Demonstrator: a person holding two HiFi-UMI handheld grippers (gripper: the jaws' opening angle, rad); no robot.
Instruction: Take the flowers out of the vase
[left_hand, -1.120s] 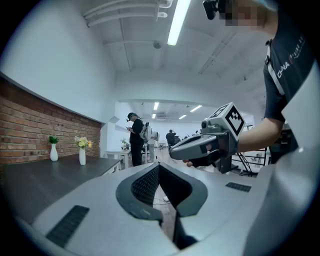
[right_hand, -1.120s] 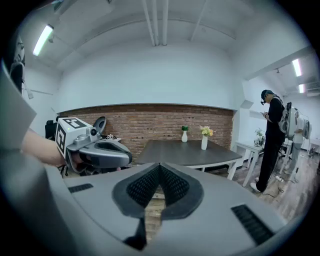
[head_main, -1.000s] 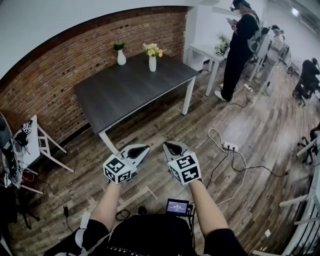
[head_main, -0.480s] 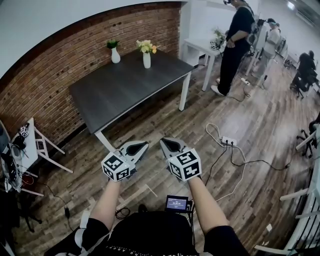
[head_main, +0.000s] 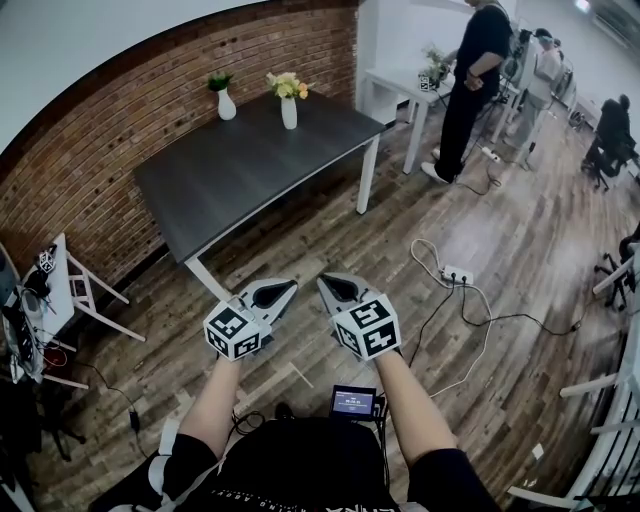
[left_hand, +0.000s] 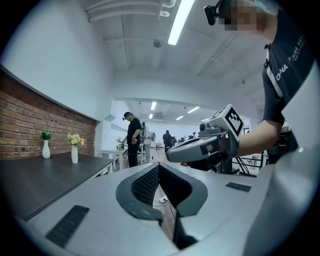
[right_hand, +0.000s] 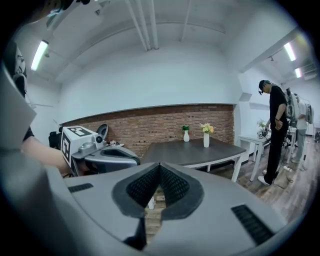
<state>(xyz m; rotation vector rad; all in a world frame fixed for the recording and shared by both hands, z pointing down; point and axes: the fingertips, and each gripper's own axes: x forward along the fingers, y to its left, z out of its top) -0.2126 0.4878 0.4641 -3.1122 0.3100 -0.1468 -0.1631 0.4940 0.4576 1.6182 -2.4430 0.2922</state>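
A white vase (head_main: 289, 113) with yellow flowers (head_main: 284, 86) stands at the far end of a dark table (head_main: 240, 170) against the brick wall; the same vase (right_hand: 206, 140) and flowers (right_hand: 206, 128) show in the right gripper view, and small at the left of the left gripper view (left_hand: 74, 153). A second white vase with a green plant (head_main: 226, 102) stands beside it. My left gripper (head_main: 283, 288) and right gripper (head_main: 325, 281) are held side by side above the wooden floor, well short of the table. Both are shut and hold nothing.
A person (head_main: 470, 80) stands by a white side table (head_main: 405, 92) at the right, with more people behind. A power strip and cables (head_main: 455, 275) lie on the floor to the right. A white stool (head_main: 80, 290) with gear stands at the left.
The table and vases have drifted a little up and left in the head view. Both grippers stay shut and side by side.
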